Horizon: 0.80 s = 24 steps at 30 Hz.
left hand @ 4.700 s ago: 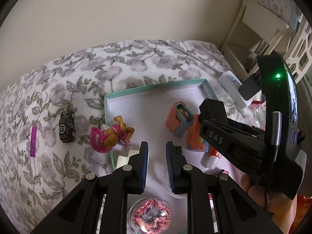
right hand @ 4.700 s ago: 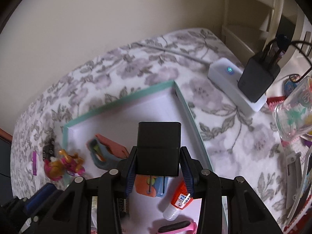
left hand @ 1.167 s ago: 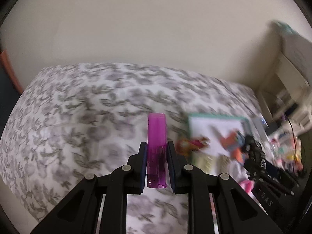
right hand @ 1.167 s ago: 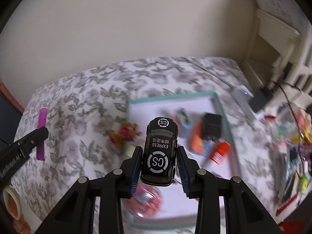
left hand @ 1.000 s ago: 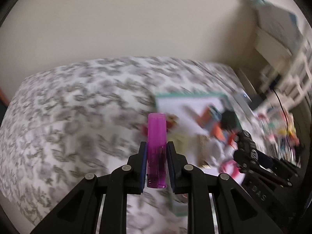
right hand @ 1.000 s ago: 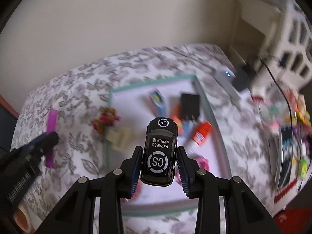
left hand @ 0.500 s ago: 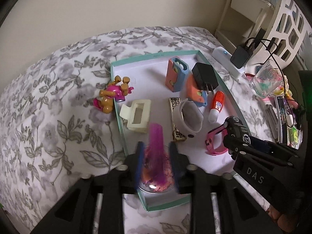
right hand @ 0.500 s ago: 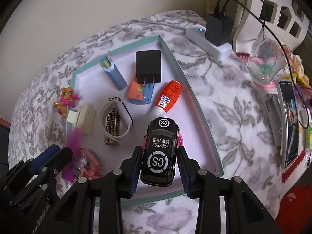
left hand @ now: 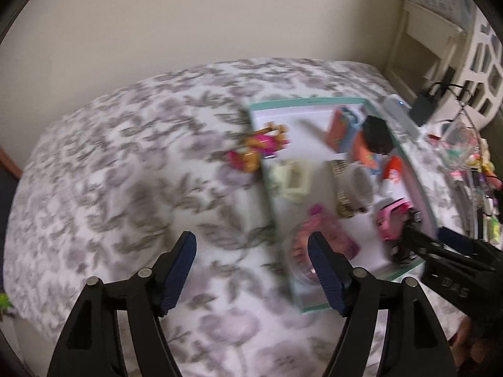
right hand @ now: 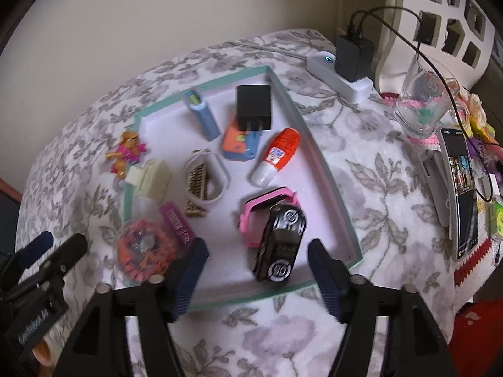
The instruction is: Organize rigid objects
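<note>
A teal-rimmed white tray lies on the flowered cloth. A black toy car lies in its near right corner against a pink watch. A purple lighter lies in the tray beside a round clear case. My right gripper is open and empty, just above and behind the car. My left gripper is open and empty, over the cloth at the tray's left edge; the lighter shows blurred there. A pink toy figure lies on the cloth outside the tray's left rim.
The tray also holds a black charger, an orange glue bottle, a blue case, a cream clip and a white band. A power strip, a glass and a phone stand to the right.
My right gripper opened and let the toy car down into the tray. My left gripper opened, left the purple lighter in the tray and swung left over the cloth.
</note>
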### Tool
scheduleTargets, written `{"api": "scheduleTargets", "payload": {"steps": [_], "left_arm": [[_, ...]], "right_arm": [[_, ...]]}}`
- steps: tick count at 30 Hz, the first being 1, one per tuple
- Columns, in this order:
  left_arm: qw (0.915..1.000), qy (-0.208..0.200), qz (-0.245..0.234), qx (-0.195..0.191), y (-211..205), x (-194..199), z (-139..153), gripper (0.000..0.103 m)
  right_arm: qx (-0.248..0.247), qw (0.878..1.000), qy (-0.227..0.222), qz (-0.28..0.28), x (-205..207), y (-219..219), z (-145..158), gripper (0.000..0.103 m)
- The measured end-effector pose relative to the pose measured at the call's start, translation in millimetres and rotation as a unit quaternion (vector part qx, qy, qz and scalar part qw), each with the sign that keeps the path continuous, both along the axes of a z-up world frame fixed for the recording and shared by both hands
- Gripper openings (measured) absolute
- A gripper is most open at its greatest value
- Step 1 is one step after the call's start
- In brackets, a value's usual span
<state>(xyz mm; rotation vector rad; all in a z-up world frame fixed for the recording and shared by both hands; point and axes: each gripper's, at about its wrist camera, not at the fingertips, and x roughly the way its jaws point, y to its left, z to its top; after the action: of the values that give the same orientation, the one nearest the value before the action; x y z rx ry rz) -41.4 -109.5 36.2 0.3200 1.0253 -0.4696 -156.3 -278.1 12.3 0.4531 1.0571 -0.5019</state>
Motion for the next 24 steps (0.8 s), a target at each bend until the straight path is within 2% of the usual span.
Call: {"api": "scheduleTargets", "payload": {"steps": [3,6,12,14,19,24], "left_arm": [[0.9998,-0.005,0.021,0.003,24,-2,1,0.074],[0.9992,-0.017,0.033,0.014,42,-8,2,0.074],[0.9988,-0.024,0.04,0.012,68,-24,3,0.074],[0.9986,-0.031,0.042,0.013,73,-29,5,0.074],[0.998,-0.039,0.05,-0.001,84,-36,13,0.074],[0.9976,-0.039,0.057,0.002,90,-38,17,0.074]], "right_arm": [[-0.01,1.0,-0.01,0.016,-6,15,5,0.079],[-0.02,0.999,-0.021,0.024,-13,28,11,0.089],[-0.037,0.998,-0.036,0.041,-25,51,21,0.093],[-0.051,0.997,-0.038,0.046,-29,59,24,0.102],[-0.07,0.995,-0.047,0.054,-39,74,32,0.102],[-0.088,0.993,-0.052,0.057,-46,85,37,0.102]]}}
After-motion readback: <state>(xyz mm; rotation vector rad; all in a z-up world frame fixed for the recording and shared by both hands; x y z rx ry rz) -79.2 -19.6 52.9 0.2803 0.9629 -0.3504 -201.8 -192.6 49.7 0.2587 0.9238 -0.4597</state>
